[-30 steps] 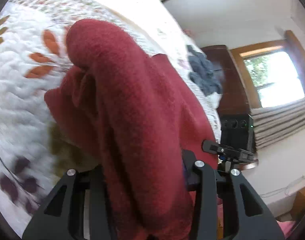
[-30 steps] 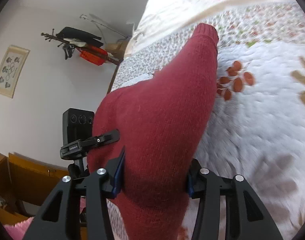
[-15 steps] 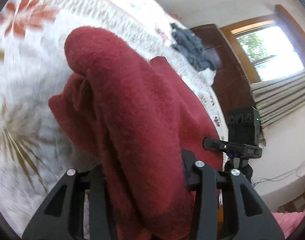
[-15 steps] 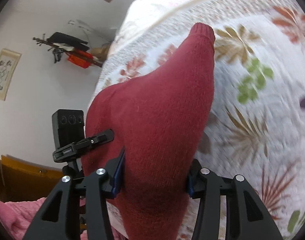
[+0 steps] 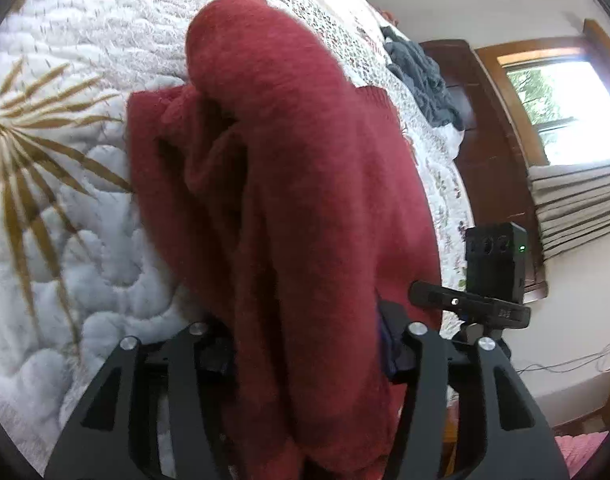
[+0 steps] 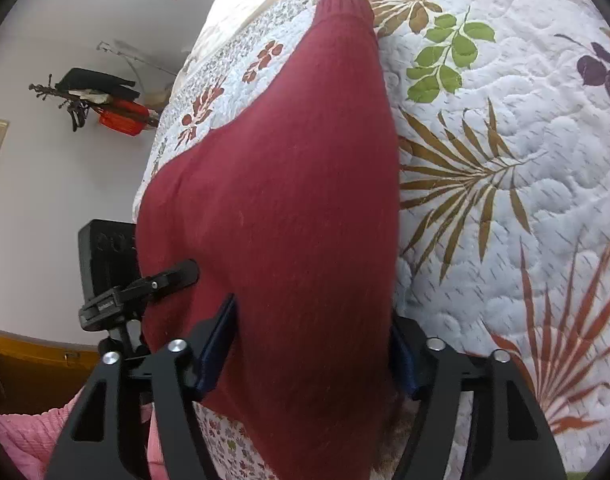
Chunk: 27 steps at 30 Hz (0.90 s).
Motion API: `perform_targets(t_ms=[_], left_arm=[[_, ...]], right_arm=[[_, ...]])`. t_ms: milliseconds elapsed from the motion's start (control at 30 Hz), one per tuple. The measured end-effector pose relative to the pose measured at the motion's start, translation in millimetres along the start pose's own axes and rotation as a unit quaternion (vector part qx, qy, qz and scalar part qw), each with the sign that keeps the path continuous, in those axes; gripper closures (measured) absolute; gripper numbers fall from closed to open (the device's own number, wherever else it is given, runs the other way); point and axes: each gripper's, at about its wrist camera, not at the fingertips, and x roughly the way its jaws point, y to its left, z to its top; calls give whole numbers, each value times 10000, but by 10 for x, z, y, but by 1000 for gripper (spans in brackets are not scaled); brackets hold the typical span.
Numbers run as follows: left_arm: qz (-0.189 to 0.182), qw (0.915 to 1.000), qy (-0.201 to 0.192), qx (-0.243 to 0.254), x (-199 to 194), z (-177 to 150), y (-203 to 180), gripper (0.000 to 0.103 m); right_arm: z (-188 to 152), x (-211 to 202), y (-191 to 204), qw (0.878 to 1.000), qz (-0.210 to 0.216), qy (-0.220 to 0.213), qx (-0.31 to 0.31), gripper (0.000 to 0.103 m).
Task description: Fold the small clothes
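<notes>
Sweater [image 5: 305, 208] hangs bunched over the quilt [image 5: 85, 240], left gripper [image 5: 305, 344] and right gripper [image 6: 313, 340] both clamped on it, cuff at 12 o'clock.

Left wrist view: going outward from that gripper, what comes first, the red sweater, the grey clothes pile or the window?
1. Red sweater, clamped in the left gripper.
2. Grey clothes pile, on the bed's far edge.
3. Window, on the far right wall.

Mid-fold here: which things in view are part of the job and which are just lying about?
In the job:
- red sweater, held up over the bed
- left tongs, shut on it
- right tongs, shut on it
- quilt, the folding surface

Lying about:
- dark blue garment at the bed's far edge
- black camera on tripod
- pink cloth
</notes>
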Motion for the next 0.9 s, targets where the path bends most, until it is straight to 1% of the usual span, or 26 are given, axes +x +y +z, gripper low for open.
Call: perform_targets(t_ms=[33, 67, 167, 233, 333, 400, 433, 467, 533, 567, 600, 633, 667, 700, 767, 833, 900], left_arm=[[60, 10000, 0, 27, -1, 19, -125, 48], [130, 9999, -6, 70, -57, -1, -147, 48], [256, 9995, -95, 150, -275, -36, -216, 44], [285, 9994, -136, 152, -423, -115, -253, 44], [285, 9993, -204, 165, -503, -197, -335, 43], [429, 9984, -247, 267, -553, -298, -431, 39], [517, 9978, -262, 325, -597, -355, -428, 39], [632, 9969, -273, 383, -532, -405, -537, 39], [927, 9941, -223, 522, -463, -479, -591, 39], [1126, 9916, -211, 608, -440, -514, -591, 39], [1333, 9886, -193, 669, -409, -534, -591, 39], [1429, 9871, -175, 699, -372, -508, -574, 39], [1491, 9861, -154, 715, -398, -549, -485, 39], [1590, 9848, -111, 697, -374, -557, -441, 38], [1595, 9848, -91, 684, -362, -575, -396, 38], [1594, 9848, -110, 684, -361, -581, -358, 38], [1611, 9843, -105, 710, -408, -626, -299, 38]], right_arm=[[-35, -9, 19, 10000, -22, 5, -14, 29], [-80, -43, 26, 10000, -26, 19, -24, 27], [-188, -135, -8, 10000, 22, 33, -8, 24], [-277, -167, -33, 9999, 72, 84, 12, 23], [-416, -196, -79, 9998, 84, 169, 36, 23], [-506, -172, -69, 9997, 55, 225, 0, 24], [-542, -158, -69, 9997, 36, 248, -9, 27], [-574, -132, -68, 9996, -21, 288, 11, 37], [-609, -73, -84, 9993, -90, 350, 82, 44], [-633, -61, -82, 9993, -97, 347, 90, 50], [-639, -74, -59, 9994, -115, 331, 73, 54], [-663, -122, -53, 9995, -140, 295, 44, 61], [-677, -158, -49, 9995, -135, 267, 41, 67], [-694, -198, -54, 9996, -121, 236, 45, 69], [-734, -232, -61, 9996, -163, 218, 45, 71], [-757, -190, -85, 9994, -254, 250, 21, 72], [-771, -132, -151, 9992, -241, 269, 140, 71]])
